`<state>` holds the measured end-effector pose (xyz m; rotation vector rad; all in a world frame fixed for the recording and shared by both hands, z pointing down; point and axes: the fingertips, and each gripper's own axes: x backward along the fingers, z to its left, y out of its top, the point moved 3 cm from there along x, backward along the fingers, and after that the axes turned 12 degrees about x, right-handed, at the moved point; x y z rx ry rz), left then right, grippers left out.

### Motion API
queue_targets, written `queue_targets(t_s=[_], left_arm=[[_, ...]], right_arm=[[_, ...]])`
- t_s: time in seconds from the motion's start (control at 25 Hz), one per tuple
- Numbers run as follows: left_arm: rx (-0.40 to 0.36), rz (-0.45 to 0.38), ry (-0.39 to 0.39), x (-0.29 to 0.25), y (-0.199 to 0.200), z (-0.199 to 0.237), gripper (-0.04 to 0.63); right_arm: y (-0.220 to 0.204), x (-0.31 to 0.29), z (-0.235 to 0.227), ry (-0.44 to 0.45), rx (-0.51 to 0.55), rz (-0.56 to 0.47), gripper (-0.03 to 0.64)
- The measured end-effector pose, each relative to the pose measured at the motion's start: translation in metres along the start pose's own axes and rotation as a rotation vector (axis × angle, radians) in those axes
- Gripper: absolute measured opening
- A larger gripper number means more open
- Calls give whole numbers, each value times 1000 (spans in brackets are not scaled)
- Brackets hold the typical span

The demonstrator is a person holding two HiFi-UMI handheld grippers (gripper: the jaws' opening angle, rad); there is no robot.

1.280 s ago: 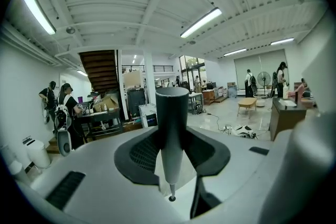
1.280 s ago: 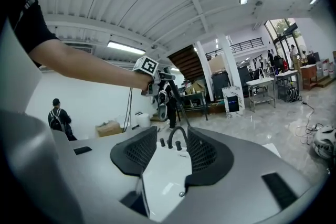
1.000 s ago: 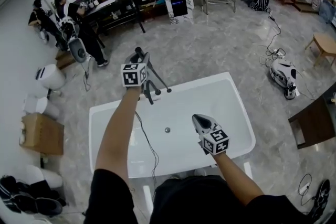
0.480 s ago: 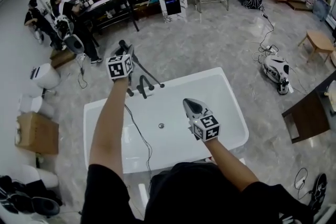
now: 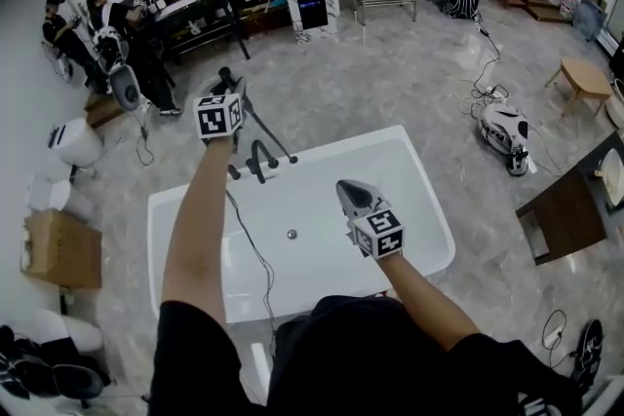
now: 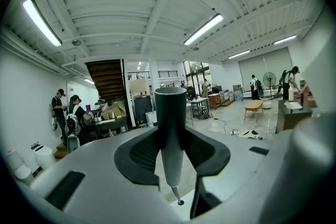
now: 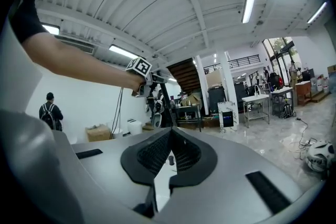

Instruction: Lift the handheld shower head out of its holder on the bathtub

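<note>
Working above the white bathtub (image 5: 375, 142), near the faucet holder (image 5: 255, 157) on its far rim: lift straight up, without tilting. Keep the shower head (image 6: 171, 128) upright, clamped by its handle in the left gripper (image 5: 230, 100), seemingly clear of the holder. Leave the right gripper (image 5: 349, 192), closed on nothing, over the basin. Watch the thin hose (image 5: 257, 258) for snags.

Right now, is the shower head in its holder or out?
Out. The left gripper holds the shower head by its handle, lifted clear of the holder on the bathtub.
</note>
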<state>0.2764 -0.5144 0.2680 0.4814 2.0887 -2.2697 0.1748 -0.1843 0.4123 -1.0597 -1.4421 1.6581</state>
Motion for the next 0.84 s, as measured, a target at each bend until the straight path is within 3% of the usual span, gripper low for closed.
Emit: queue_targets(t_s=[0.84], left_arm=[[1, 21, -61, -37, 1, -9, 130]], right_arm=[[16, -7, -12, -32, 71, 34, -2]])
